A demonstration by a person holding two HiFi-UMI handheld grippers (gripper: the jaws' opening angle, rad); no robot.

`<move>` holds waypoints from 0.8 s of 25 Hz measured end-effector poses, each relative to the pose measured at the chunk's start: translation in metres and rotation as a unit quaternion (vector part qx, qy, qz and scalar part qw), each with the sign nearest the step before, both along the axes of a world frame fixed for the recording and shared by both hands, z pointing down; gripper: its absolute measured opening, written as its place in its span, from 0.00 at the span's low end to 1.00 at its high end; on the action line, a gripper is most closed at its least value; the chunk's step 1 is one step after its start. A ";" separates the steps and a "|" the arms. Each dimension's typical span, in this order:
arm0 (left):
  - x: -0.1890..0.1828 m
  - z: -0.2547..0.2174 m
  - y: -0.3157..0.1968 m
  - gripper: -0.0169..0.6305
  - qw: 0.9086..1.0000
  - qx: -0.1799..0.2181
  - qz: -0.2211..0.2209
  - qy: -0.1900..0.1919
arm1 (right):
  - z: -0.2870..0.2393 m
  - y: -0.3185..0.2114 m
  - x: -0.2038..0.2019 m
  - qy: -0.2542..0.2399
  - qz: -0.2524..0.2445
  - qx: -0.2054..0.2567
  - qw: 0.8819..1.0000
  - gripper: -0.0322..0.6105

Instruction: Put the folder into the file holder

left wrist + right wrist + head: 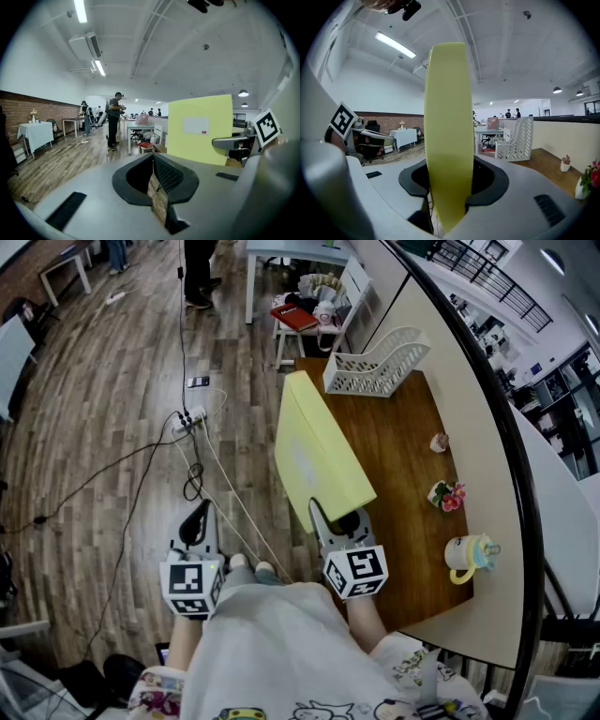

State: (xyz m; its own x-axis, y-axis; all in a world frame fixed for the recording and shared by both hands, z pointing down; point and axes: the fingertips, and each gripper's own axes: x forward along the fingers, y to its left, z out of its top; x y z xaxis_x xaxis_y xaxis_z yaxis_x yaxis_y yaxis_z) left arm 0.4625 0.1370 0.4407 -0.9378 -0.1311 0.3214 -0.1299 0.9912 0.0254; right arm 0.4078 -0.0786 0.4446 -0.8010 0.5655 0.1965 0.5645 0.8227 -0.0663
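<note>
Grey left gripper [200, 514], jaws shut on nothing, hangs off the table's [403, 474] left edge; the right gripper [339, 519], clamped on the yellow folder [314, 451] above that edge, should carry it forward without twisting, since it stands on edge, long axis pointing at the white file holder [375, 364] on the far edge.

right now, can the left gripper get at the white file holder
Probably not directly. The left gripper hangs shut over the floor beside the table, while the file holder stands at the far end, and the yellow folder gripped by the right gripper stands partly across that line.
</note>
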 end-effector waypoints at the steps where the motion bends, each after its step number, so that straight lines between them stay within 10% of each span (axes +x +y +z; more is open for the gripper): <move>1: 0.001 -0.001 -0.001 0.04 1.000 -0.002 0.001 0.000 | -0.001 -0.002 0.001 0.001 0.000 -0.003 1.000 0.32; 11: -0.016 0.005 0.009 0.04 1.000 -0.007 0.001 0.006 | 0.007 -0.005 -0.022 0.021 0.027 -0.020 0.999 0.32; 20: -0.116 0.008 0.057 0.04 1.000 -0.005 0.026 -0.006 | 0.007 0.041 -0.111 0.022 0.051 -0.017 0.998 0.32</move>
